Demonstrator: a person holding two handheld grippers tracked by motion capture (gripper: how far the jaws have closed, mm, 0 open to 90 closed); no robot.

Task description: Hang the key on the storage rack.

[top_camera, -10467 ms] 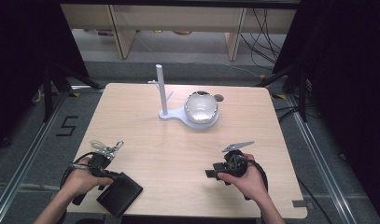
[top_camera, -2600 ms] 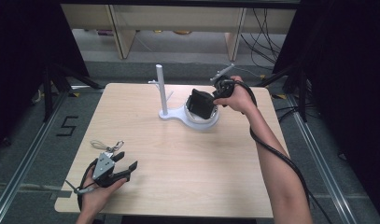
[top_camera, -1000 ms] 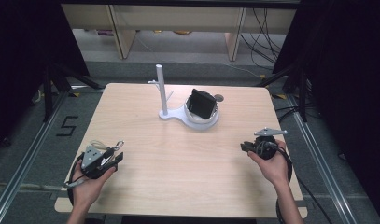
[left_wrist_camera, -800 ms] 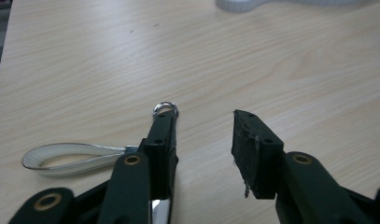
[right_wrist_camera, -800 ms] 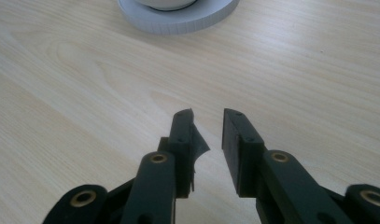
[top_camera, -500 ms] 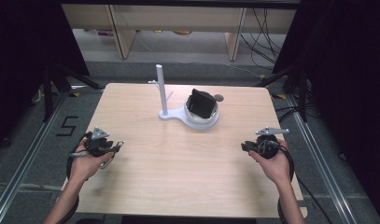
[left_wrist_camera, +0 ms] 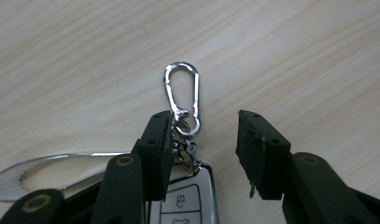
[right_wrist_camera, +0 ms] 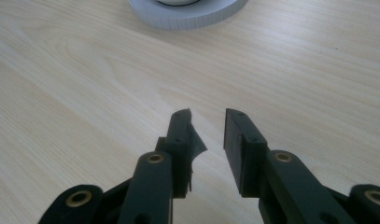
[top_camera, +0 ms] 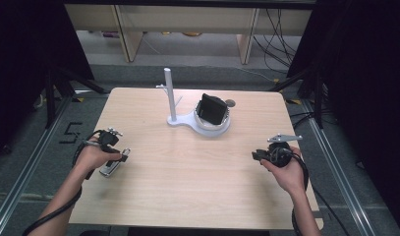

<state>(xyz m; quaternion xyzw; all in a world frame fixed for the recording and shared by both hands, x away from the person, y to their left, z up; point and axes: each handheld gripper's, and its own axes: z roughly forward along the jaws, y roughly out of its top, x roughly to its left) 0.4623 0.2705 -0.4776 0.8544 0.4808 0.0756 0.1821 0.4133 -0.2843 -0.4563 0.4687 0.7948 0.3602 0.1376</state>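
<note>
Car key (left_wrist_camera: pixel 185 198) with carabiner (left_wrist_camera: pixel 182 95): flat on desk (top_camera: pixel 187 167), left side, between the parted jaws of left hand-held gripper (left_wrist_camera: pixel 204 140). Right hand-held gripper (right_wrist_camera: pixel 207 135): released, empty, above desk.

The high view looks down over the whole table (top_camera: pixel 187 167); both claw views skim its wood closely.

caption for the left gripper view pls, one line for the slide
Left tool, jaws open, poised over a car key fob and its silver carabiner clip lying on the wooden table.
</note>
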